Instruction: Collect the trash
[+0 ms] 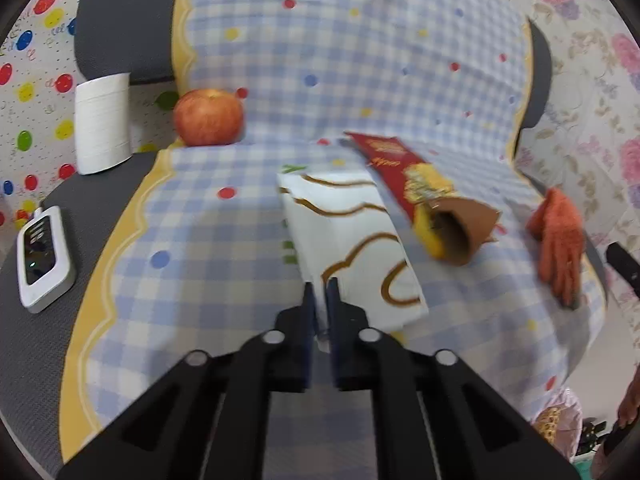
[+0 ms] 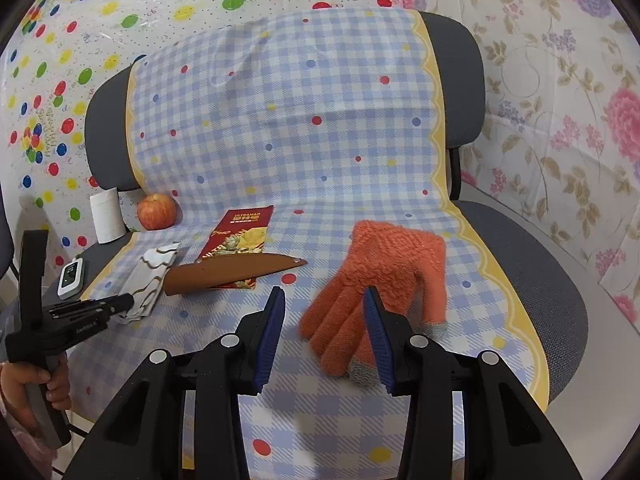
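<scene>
A white paper wrapper with brown wavy lines [image 1: 352,240] lies on the chequered cloth over the chair seat. My left gripper [image 1: 320,292] is shut on its near edge, and the pinch shows from the side in the right wrist view, left gripper [image 2: 128,306] on wrapper [image 2: 150,276]. Just past the wrapper lies a torn red snack box [image 1: 400,168] with its brown inside open [image 2: 236,272]. My right gripper [image 2: 323,294] is open, low over an orange knitted glove [image 2: 380,272] with the fingers either side of the glove's finger end, not pressing it.
At the back left of the seat are a red apple [image 1: 208,116], a white paper roll [image 1: 103,124] and a white handheld device [image 1: 44,258]. The grey chair [image 2: 532,264] has its backrest close behind. A hand [image 2: 36,380] holds the left gripper's handle.
</scene>
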### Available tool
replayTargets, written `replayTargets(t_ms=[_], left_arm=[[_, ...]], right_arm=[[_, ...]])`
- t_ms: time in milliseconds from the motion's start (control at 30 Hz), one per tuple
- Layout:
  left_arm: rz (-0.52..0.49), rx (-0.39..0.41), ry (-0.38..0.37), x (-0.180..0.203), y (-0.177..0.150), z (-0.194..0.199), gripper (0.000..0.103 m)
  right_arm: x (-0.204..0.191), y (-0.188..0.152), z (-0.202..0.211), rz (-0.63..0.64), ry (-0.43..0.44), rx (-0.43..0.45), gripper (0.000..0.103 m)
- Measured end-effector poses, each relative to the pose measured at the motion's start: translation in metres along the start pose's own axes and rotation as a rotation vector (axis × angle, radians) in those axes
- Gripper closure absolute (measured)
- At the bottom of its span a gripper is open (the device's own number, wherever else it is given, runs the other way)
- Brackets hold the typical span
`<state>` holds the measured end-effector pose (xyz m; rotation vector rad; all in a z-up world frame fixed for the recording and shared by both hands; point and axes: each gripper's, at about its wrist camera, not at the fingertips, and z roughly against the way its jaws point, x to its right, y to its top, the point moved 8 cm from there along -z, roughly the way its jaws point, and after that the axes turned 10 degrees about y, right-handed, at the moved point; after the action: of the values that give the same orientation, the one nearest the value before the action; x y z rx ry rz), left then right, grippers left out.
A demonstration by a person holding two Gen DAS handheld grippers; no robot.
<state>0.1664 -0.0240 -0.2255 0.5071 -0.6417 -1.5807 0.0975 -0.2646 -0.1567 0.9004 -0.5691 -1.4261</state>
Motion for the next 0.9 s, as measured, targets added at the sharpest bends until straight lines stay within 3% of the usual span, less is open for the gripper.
replayTargets(t_ms=[100,167,333,767,900], left_arm=[[-0.008,0.109,-0.016,0.007,0.018,0.026,0.102],[-0.001,0.156,-0.027,0.008,0.029,0.044,0.102],[0.005,0.242,-0.051,0.012,0.055,0.081,0.103],[-0.077,0.23,-0.053,0.05,0.055,0.066,0.103],[-0.09,0.223,-0.035,0.056,0.055,0.06,0.103]], right_arm=[[0.01,0.003,0.009,-0.007,-0.021,0.019,0.059],[0.021,0.006,0.015,-0.024,-0.044,0.039,0.042],[0.046,0.005,0.005,-0.082,-0.071,0.02,0.041],[0.084,0.017,-0.045,-0.121,-0.079,-0.021,0.044],[0.082,0.01,-0.061,-0.111,-0.066,-0.062,0.059]])
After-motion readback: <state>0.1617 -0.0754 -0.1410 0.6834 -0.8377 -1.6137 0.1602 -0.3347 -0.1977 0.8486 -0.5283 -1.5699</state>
